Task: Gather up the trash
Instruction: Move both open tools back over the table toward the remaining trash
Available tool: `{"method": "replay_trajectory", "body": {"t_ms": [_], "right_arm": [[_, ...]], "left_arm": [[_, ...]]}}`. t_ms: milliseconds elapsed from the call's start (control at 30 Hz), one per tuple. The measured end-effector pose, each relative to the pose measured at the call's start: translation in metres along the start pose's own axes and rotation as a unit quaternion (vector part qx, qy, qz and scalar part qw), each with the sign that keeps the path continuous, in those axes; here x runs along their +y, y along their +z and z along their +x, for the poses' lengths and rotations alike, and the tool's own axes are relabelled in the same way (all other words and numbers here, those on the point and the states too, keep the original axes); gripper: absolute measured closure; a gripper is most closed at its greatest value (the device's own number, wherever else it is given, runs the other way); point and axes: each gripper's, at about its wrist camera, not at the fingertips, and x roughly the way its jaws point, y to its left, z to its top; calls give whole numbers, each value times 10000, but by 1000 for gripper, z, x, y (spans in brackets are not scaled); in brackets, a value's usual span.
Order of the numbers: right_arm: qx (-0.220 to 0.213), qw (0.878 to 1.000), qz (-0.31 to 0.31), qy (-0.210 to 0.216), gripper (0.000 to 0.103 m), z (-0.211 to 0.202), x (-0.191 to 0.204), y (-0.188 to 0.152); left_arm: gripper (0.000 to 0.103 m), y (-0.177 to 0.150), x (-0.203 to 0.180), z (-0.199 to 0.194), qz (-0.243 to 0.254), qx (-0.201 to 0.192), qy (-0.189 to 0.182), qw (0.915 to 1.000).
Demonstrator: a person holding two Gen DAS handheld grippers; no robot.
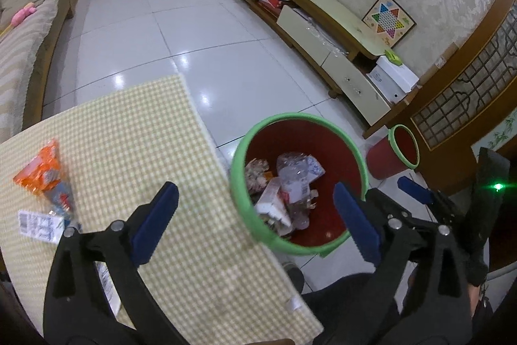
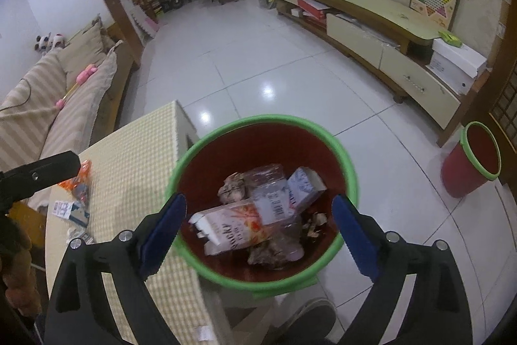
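A red bin with a green rim stands on the floor beside the checked table. It holds a carton, a crushed plastic bottle and other scraps. An orange snack wrapper and a white-blue box lie on the table's left part. My left gripper is open and empty above the table edge and bin. My right gripper is open and empty right above the bin; its blue tip shows in the left wrist view.
A second red bin stands by the wooden door. A long low TV cabinet runs along the right wall. A striped sofa is at the left. White tile floor lies between. A shoe is beneath the bin.
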Motion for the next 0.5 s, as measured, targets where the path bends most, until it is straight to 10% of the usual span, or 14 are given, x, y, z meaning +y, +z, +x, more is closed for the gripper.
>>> {"method": "replay_trajectory", "body": {"t_ms": [500], "right_arm": [[232, 9956, -756, 495, 14, 8, 111, -40]], "left_arm": [[6, -93, 110, -82, -912, -63, 531, 9944]]}}
